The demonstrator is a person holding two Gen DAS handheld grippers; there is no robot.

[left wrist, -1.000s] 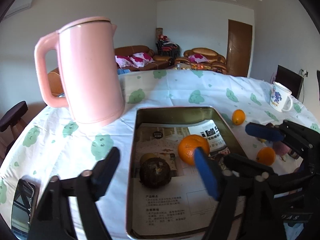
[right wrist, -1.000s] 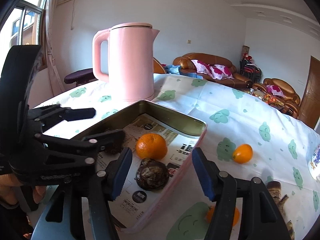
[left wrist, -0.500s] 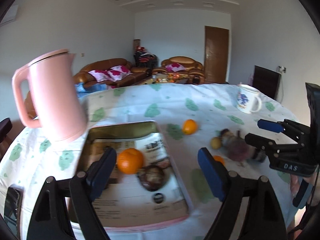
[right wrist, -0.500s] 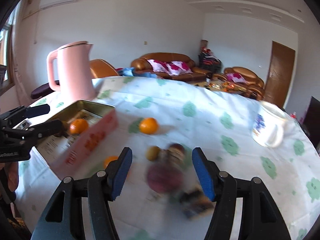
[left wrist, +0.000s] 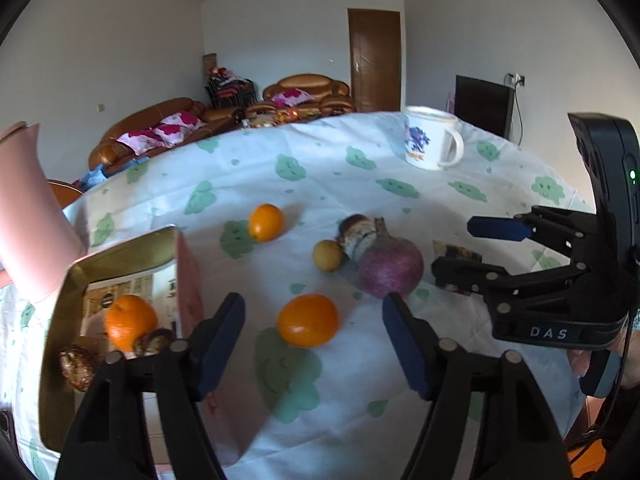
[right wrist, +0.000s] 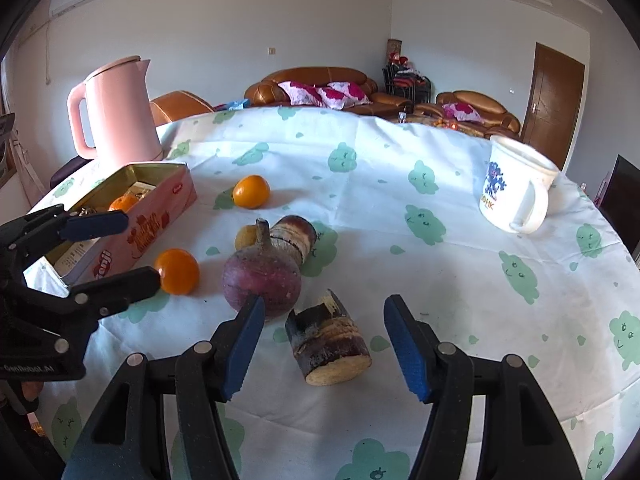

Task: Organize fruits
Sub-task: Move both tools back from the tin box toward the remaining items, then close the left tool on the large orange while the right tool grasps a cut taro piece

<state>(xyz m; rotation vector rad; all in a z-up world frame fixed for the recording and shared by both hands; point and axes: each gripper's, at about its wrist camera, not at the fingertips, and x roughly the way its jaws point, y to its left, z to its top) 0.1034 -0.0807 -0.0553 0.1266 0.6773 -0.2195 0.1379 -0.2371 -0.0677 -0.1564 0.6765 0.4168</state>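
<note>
A pink tin box (left wrist: 188,276) (right wrist: 160,220) on the left holds an orange (left wrist: 130,322) and dark round fruits (left wrist: 76,364). Loose on the cloth lie a near orange (left wrist: 308,320) (right wrist: 177,266), a far orange (left wrist: 266,222) (right wrist: 251,191), a small yellow fruit (left wrist: 328,255) (right wrist: 244,237), a purple round fruit (left wrist: 390,274) (right wrist: 262,280) and brown cane pieces (right wrist: 330,346) (right wrist: 294,236). My left gripper (left wrist: 314,342) is open, with the near orange between its fingers. My right gripper (right wrist: 324,346) is open around the near cane piece.
A pink kettle (right wrist: 116,114) (left wrist: 24,216) stands behind the box at the left. A white mug (right wrist: 514,186) (left wrist: 430,142) stands at the far right. The round table has a white cloth (right wrist: 400,208) with green prints; its edge curves near at the right.
Both grippers have swung right, away from the box and toward the loose fruits. The left now frames the near orange and the right frames the cane piece. Both stay open.
</note>
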